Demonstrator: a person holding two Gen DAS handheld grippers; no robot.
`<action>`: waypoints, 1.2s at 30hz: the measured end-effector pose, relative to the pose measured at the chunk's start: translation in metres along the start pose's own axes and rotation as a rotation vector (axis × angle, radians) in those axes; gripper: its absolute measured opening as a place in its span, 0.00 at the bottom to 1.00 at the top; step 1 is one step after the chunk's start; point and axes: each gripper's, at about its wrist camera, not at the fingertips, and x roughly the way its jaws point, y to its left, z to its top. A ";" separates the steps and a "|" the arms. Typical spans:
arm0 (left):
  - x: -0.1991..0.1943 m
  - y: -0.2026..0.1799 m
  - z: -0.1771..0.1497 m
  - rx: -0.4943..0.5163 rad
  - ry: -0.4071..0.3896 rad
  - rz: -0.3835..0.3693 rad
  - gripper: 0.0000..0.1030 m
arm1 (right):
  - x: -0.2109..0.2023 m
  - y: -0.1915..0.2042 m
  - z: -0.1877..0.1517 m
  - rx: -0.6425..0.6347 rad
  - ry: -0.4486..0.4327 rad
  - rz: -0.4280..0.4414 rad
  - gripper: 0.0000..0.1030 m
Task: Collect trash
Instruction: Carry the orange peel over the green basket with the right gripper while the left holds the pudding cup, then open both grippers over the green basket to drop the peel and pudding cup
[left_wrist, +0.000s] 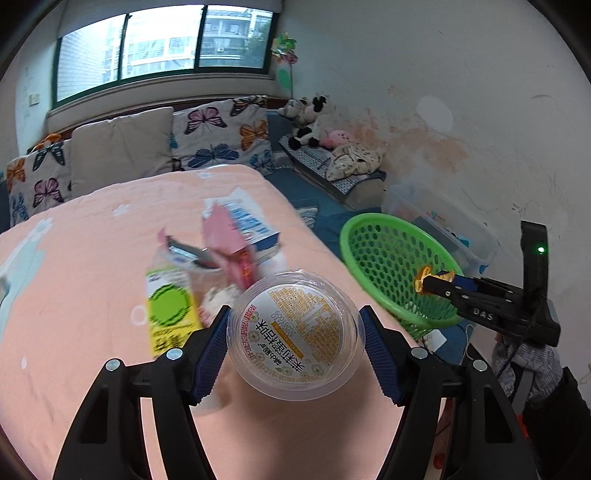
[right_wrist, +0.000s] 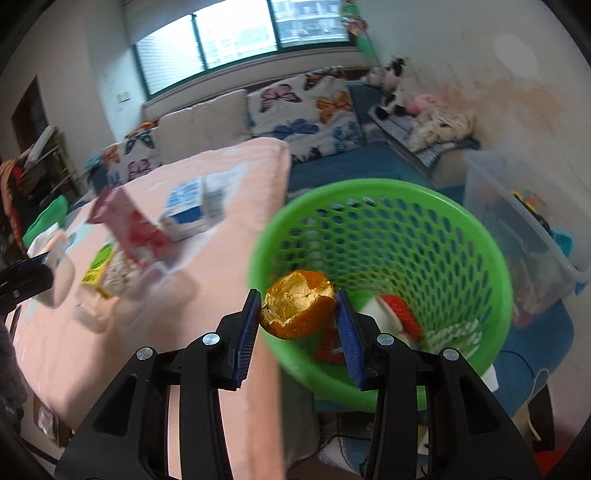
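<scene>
Midway through my cleanup: right gripper (right_wrist: 299, 314) clamps an orange peel (right_wrist: 297, 308) over the half-filled green basket (right_wrist: 388, 192), left gripper (left_wrist: 295, 332) clasps a clear cup (left_wrist: 295, 334) (cartons (left_wrist: 236, 236) wait on the table (left_wrist: 74, 258)).

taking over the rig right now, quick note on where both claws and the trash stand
Left claw: shut on a clear plastic cup, over the pink bedspread.
Right claw: shut on an orange peel, at the near rim of the green basket.
Done: some wrappers already lie in the basket.
Left: drop the peel, then the cup; a blue-white carton, pink packet and yellow-green packet remain on the bedspread.
</scene>
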 end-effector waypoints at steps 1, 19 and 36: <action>0.004 -0.005 0.003 0.010 0.003 -0.002 0.65 | 0.002 -0.005 0.000 0.011 0.001 -0.007 0.43; 0.076 -0.076 0.043 0.117 0.079 -0.084 0.65 | -0.017 -0.063 -0.011 0.129 -0.027 -0.046 0.56; 0.141 -0.134 0.054 0.177 0.159 -0.127 0.65 | -0.045 -0.079 -0.037 0.186 -0.045 -0.035 0.63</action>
